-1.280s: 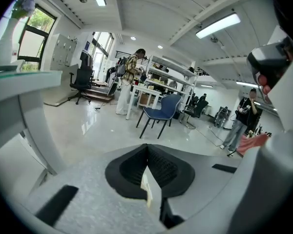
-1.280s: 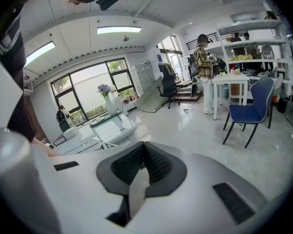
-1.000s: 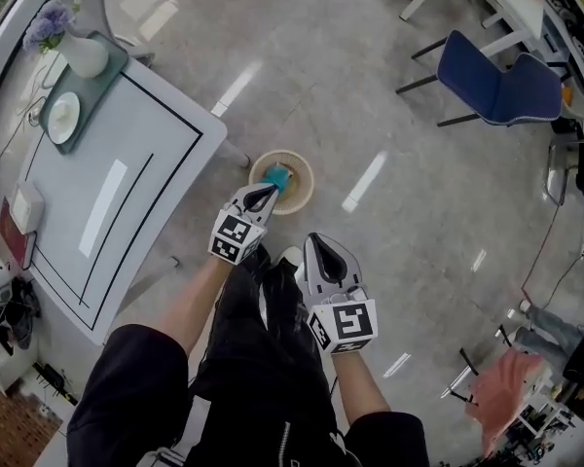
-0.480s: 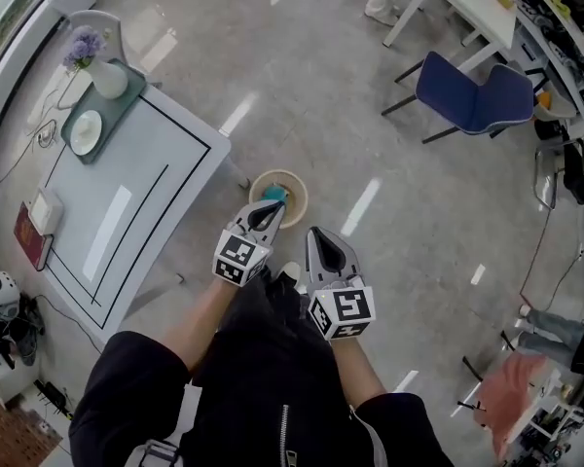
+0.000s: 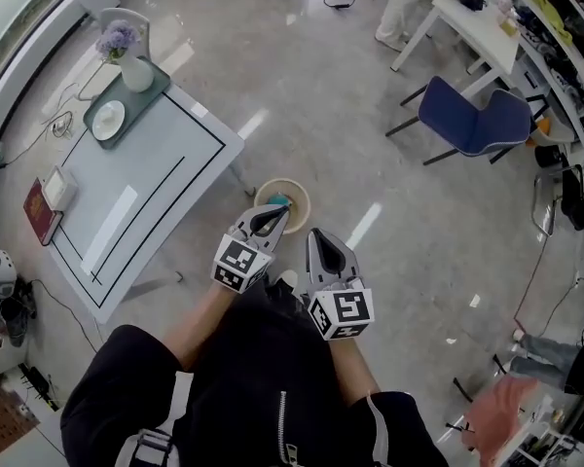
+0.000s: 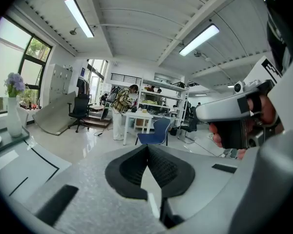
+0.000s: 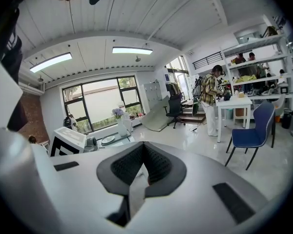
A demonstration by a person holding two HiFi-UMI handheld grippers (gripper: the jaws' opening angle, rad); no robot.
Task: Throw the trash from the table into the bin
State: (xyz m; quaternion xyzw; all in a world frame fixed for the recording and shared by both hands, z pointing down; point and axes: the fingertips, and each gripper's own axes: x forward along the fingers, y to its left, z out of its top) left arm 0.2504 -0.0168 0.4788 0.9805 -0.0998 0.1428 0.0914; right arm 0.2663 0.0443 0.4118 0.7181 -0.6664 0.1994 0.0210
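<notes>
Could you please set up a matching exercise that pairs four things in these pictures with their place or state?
Things:
1. bin
2. vase
3. blue chair
4. left gripper

Places or states:
A. shut and empty
B. near a white desk
C. on the floor, with teal trash inside
D. on a tray on the table

Pairs: 1-C, 2-D, 3-B, 4-A
</notes>
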